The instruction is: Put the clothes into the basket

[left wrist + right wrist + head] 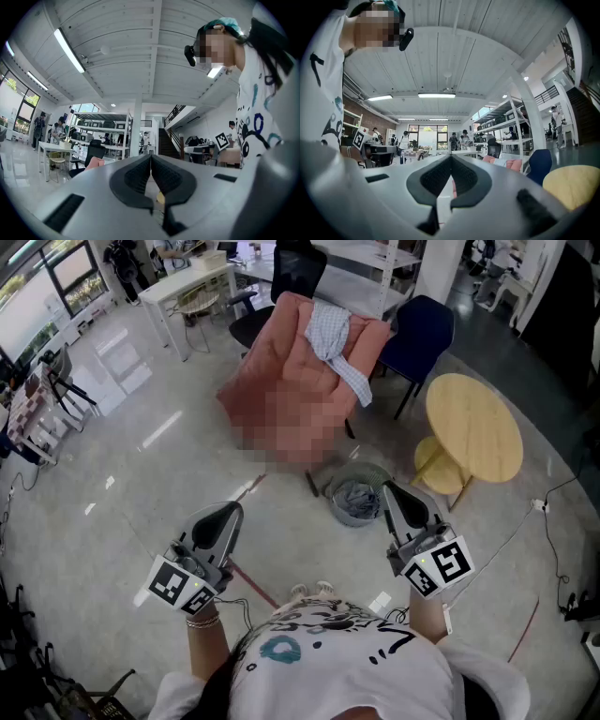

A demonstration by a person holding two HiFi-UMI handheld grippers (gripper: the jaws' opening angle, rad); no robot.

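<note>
Sitting just beside the right gripper (392, 493), the basket (360, 468) holds grey clothes (356, 499).

Floor (131, 474) glossy pale grey | round wooden table (473, 427) at right, dark blue chair (422, 329) just behind | white desk (192, 282) far left | windows (424, 137) bright | plank ceiling (454, 61), strip lights (436, 95) on
</note>
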